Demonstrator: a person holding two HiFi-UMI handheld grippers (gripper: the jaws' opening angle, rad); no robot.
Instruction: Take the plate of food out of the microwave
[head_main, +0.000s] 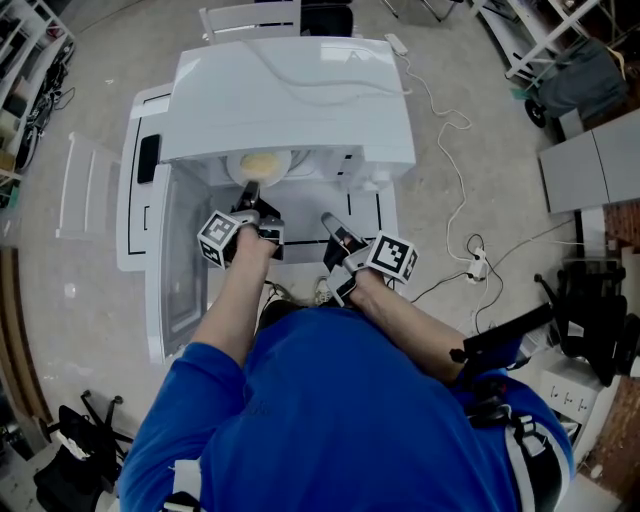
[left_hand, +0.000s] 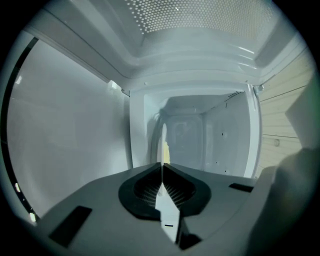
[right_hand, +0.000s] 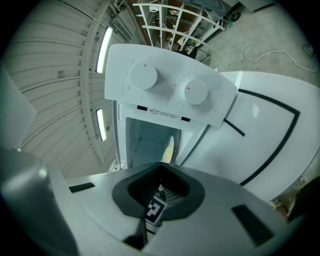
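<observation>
The white microwave (head_main: 300, 90) stands with its door (head_main: 185, 260) swung open to the left. Inside lies a white plate (head_main: 262, 162) of yellow food. My left gripper (head_main: 250, 190) reaches into the cavity's mouth. In the left gripper view this gripper (left_hand: 161, 172) is shut on the plate's rim (left_hand: 162, 142), which shows edge-on between the pads. My right gripper (head_main: 328, 220) hovers in front of the microwave, right of the left one. Its jaws (right_hand: 161, 192) stand a little apart with nothing between them. The plate (right_hand: 170, 147) shows beyond them in the cavity.
The microwave's control panel (right_hand: 165, 90) with two dials is right of the cavity. The white table (head_main: 395, 215) carries black lines. A white cable and a power strip (head_main: 475, 265) lie on the floor at right. Black equipment (head_main: 590, 310) stands further right.
</observation>
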